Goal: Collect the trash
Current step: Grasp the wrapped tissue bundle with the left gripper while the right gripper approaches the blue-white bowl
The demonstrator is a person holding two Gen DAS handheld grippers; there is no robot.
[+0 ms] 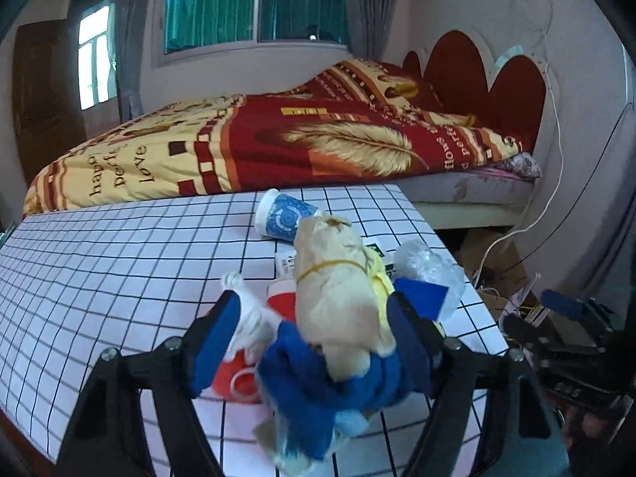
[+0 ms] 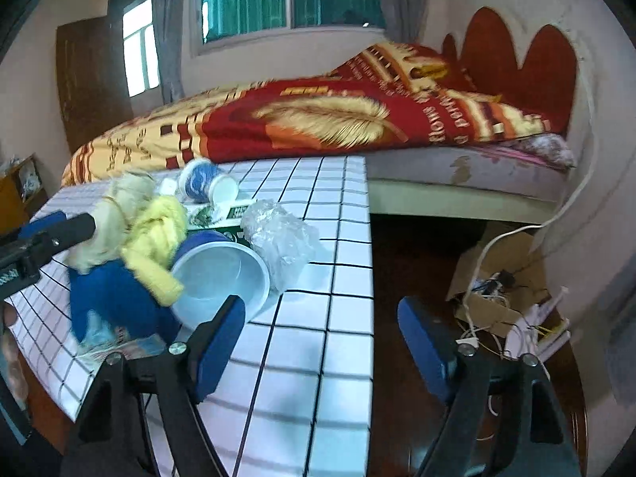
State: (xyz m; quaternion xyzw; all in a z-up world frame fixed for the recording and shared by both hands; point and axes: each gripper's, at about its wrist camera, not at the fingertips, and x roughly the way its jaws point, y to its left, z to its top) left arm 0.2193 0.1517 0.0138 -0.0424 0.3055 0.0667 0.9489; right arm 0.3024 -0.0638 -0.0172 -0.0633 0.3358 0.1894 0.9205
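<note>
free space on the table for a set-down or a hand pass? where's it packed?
Free: the table's wide bare grid left of the paper cup and the left gripper, and the near corner strip by the right gripper, below the blue-rimmed cup. Crowded: right side, where cups, crumpled clear plastic and the brown paper bundle cluster.

— What sort of place?
— A home bedroom: bed (image 1: pixel 278 147) under red-and-gold feather quilt, scalloped red headboard (image 1: pixel 477 79), curtained window (image 1: pixel 254 4), wooden door (image 1: pixel 43 91).
— And nearer?
— Grid-patterned table (image 1: pixel 99 262) beside bed.
</note>
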